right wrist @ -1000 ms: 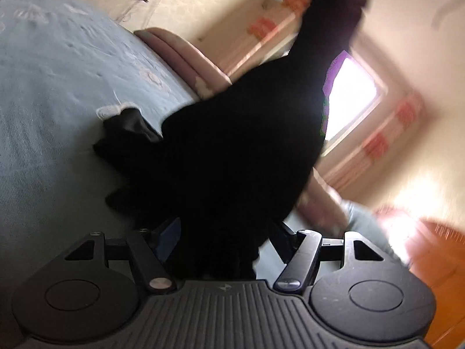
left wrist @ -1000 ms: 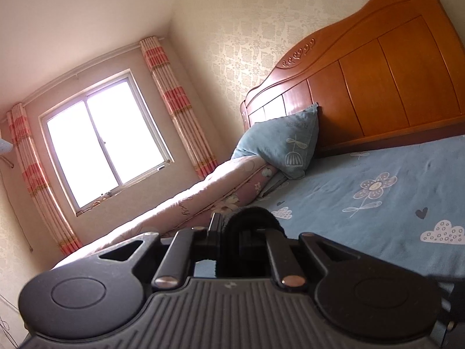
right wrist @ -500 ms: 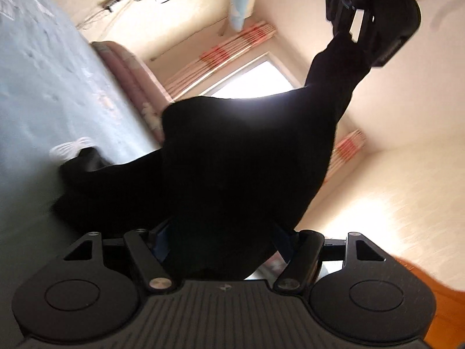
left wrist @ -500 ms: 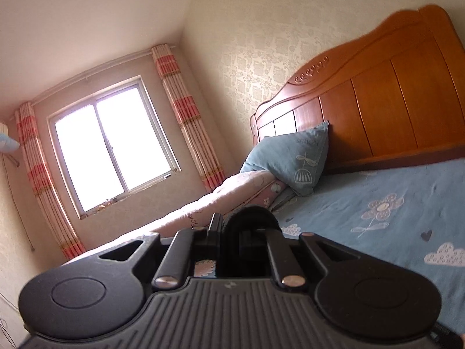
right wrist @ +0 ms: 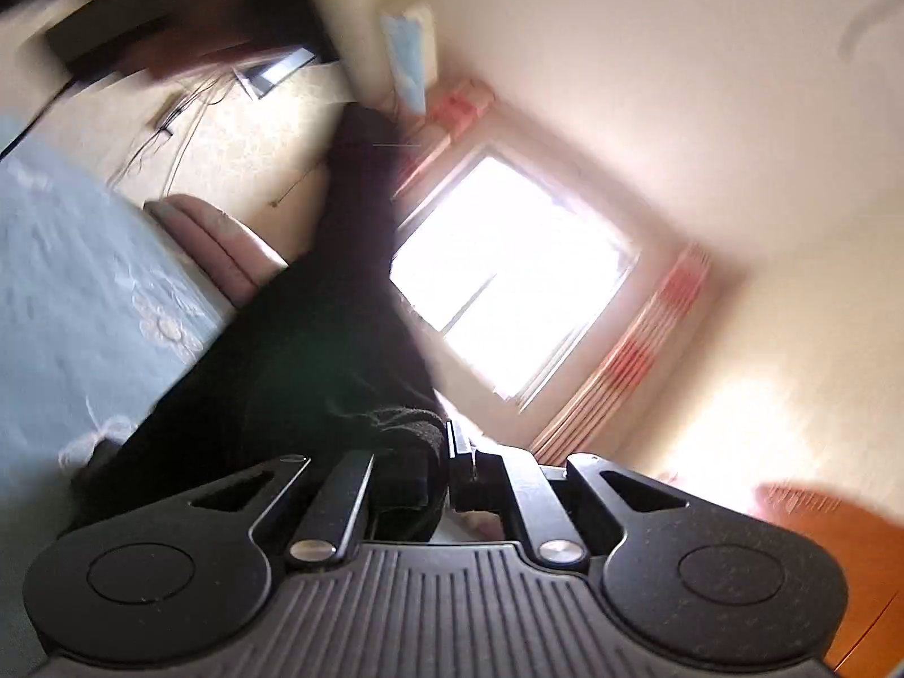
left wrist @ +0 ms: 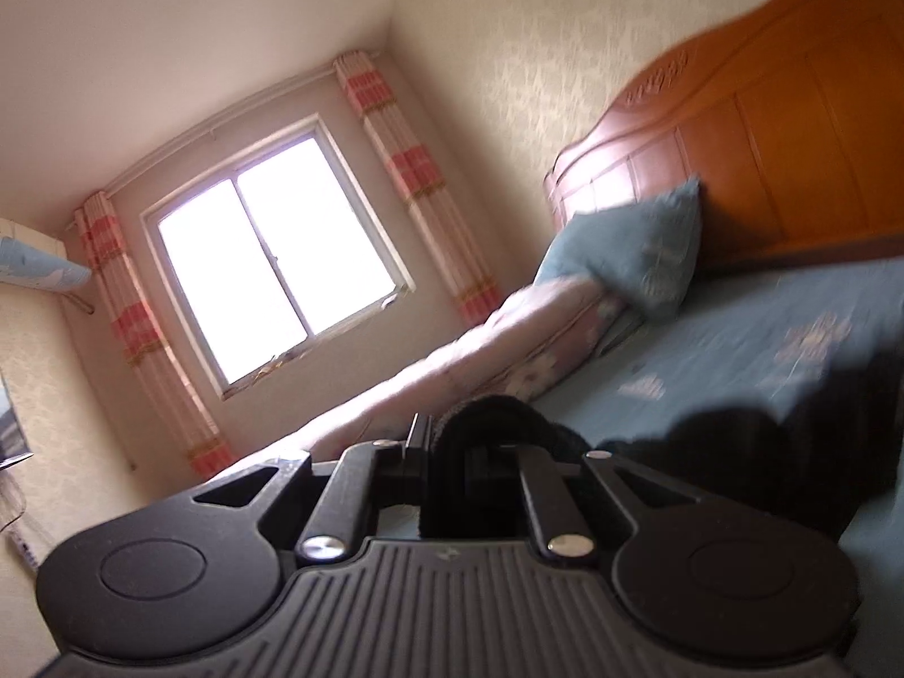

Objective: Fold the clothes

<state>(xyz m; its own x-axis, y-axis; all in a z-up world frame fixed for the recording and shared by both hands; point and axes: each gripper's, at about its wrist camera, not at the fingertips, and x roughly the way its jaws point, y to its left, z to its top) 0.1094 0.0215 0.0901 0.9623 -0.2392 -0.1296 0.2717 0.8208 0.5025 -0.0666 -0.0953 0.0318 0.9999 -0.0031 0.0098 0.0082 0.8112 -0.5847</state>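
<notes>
A blue bedsheet (left wrist: 734, 373) is seen under both grippers. The left gripper (left wrist: 480, 452) is clenched on a black garment (right wrist: 294, 350), as is the right gripper (right wrist: 435, 452); the cloth is hung between them above the bed. Further off, a pink quilt (left wrist: 497, 339) and pillow (left wrist: 633, 254) are seen toward 1 o'clock, a window (left wrist: 277, 260) at 11 o'clock, a headboard (left wrist: 791, 130) at 2 o'clock.

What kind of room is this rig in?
A home bedroom, most likely: wooden headboard, blue pillow on a blue patterned bed sheet, and a curtained window.
</notes>
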